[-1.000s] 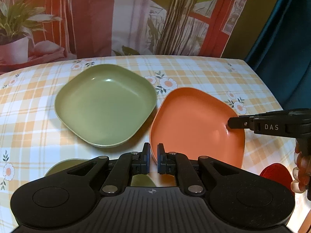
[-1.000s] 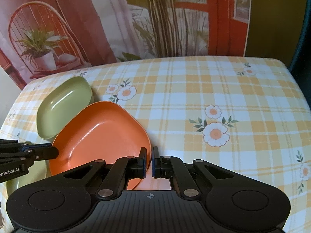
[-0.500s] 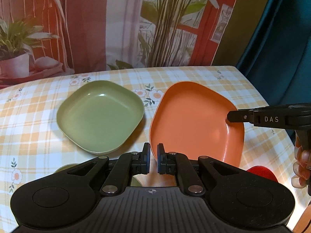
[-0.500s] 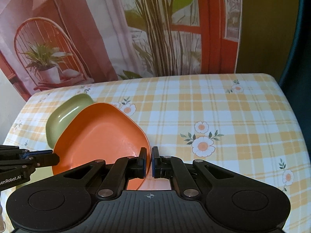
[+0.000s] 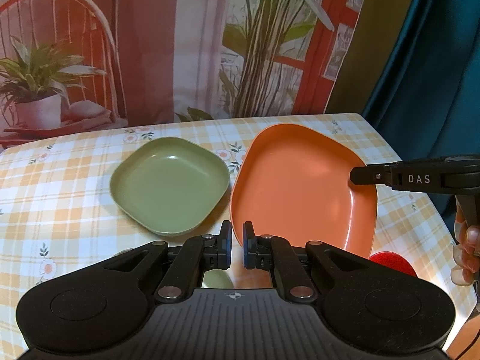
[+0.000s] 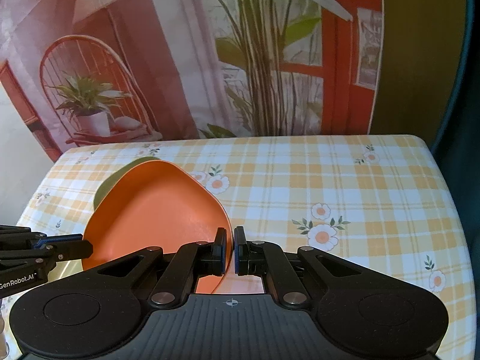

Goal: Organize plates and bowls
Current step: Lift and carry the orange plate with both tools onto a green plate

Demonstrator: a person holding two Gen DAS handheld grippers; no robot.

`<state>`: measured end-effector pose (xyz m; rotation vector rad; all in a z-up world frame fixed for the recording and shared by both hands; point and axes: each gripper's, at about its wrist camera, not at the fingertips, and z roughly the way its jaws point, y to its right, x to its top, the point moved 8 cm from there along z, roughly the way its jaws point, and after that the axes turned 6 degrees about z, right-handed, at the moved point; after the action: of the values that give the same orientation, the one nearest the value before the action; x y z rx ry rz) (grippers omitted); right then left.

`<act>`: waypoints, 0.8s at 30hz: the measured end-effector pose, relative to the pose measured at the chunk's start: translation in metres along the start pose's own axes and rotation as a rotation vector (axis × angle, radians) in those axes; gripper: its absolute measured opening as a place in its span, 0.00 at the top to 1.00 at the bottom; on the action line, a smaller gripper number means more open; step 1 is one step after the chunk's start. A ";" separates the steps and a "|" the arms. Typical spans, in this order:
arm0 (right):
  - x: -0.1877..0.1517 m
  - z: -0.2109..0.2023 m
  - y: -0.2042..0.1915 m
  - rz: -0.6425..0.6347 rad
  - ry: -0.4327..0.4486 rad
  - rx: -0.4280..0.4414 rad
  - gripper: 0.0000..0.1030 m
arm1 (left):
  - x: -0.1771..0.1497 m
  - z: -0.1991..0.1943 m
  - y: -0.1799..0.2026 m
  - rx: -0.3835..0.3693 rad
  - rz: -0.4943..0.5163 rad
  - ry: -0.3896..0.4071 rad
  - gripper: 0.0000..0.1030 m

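- Left gripper (image 5: pixel 237 244) – jaws clamped on the orange plate's (image 5: pixel 300 186) near rim.
- Right gripper (image 6: pixel 229 250) – clamped on its opposite rim.
- Green plate (image 5: pixel 169 184) rests on the tablecloth (image 5: pixel 60 186).

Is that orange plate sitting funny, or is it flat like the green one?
It's tilted. Both tools, left and right, pinch the orange plate by its rim, holding it slanted above the checked tablecloth. The green plate lies flat.

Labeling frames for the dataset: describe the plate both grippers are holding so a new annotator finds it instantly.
On the yellow-checked flowered tablecloth there are two rounded-square plates side by side. It is the orange plate, clamped at its near rim by the left gripper and at its side by the right gripper. The green plate beside it is untouched.
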<state>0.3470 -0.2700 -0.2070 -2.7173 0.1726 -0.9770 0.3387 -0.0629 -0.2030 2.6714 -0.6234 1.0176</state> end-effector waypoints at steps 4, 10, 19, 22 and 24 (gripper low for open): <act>0.000 -0.004 -0.012 -0.015 0.004 0.006 0.95 | -0.003 -0.011 -0.004 0.006 -0.006 0.013 0.92; 0.000 -0.007 -0.033 -0.040 0.005 0.022 0.95 | -0.009 -0.025 -0.015 0.022 -0.034 0.024 0.92; 0.000 0.000 -0.078 -0.087 -0.002 0.068 0.95 | -0.024 -0.052 -0.041 0.046 -0.083 0.041 0.91; -0.003 0.005 -0.092 -0.107 -0.011 0.080 0.95 | -0.032 -0.059 -0.052 0.060 -0.112 0.041 0.91; -0.005 0.008 -0.100 -0.121 -0.018 0.087 0.95 | -0.038 -0.062 -0.056 0.066 -0.126 0.041 0.91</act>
<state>0.3508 -0.1707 -0.1893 -2.6822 -0.0376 -0.9677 0.3023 0.0196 -0.1855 2.6990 -0.4141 1.0727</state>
